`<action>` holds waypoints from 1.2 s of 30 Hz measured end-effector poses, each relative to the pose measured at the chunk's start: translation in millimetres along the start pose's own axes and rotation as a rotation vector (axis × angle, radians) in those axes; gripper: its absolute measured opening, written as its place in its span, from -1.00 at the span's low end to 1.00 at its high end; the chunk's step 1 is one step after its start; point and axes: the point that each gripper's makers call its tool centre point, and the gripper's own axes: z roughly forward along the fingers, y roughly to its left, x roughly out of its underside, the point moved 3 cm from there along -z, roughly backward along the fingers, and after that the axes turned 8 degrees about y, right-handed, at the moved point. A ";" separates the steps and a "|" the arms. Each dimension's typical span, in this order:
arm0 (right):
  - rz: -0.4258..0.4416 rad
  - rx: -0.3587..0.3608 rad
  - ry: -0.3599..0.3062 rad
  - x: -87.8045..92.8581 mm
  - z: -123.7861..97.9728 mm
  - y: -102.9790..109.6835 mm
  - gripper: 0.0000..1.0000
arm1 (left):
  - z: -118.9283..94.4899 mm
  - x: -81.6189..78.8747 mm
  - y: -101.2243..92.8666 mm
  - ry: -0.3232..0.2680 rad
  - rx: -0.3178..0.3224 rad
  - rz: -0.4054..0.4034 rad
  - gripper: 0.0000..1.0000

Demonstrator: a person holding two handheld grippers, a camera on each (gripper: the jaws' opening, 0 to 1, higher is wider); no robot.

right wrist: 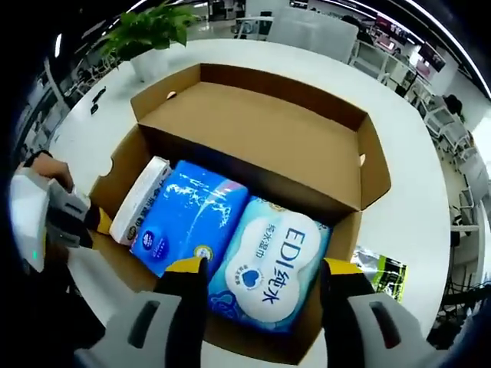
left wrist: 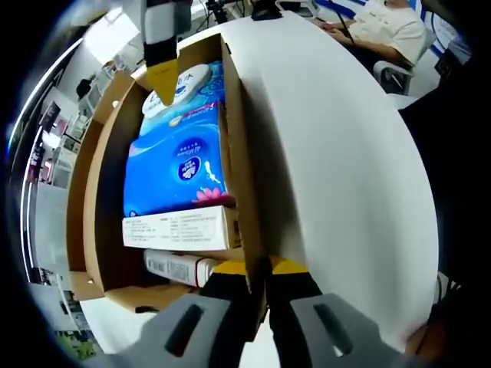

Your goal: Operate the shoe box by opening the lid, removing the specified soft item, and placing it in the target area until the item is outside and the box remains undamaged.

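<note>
My left gripper point(left wrist: 261, 295): grey moulded body, black jaws, yellow bands near the tips. My right gripper point(right wrist: 263, 299): same grey shell, slotted recesses, black jaws with yellow caps.

The pale blue wipes pack point(right wrist: 268, 264) in the box's front corner read "EDI" with Chinese characters; other packs' print was too small to read.

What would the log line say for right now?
box: lid open | left gripper: shut on box wall | right gripper: open, jaws either side of wipes pack | pack: in box
</note>
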 end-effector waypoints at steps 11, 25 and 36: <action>0.028 0.055 0.098 7.8 18.6 0.6 0.19 | 0.5 0.2 -1.2 0.001 -0.002 0.006 -0.90; 0.058 0.101 0.178 6.4 36.4 -1.4 0.24 | -0.9 0.6 -3.0 -0.002 -0.005 0.009 -0.90; 0.115 0.076 0.196 6.9 41.8 1.9 0.24 | -1.0 1.5 0.5 -0.004 -0.005 0.009 -0.90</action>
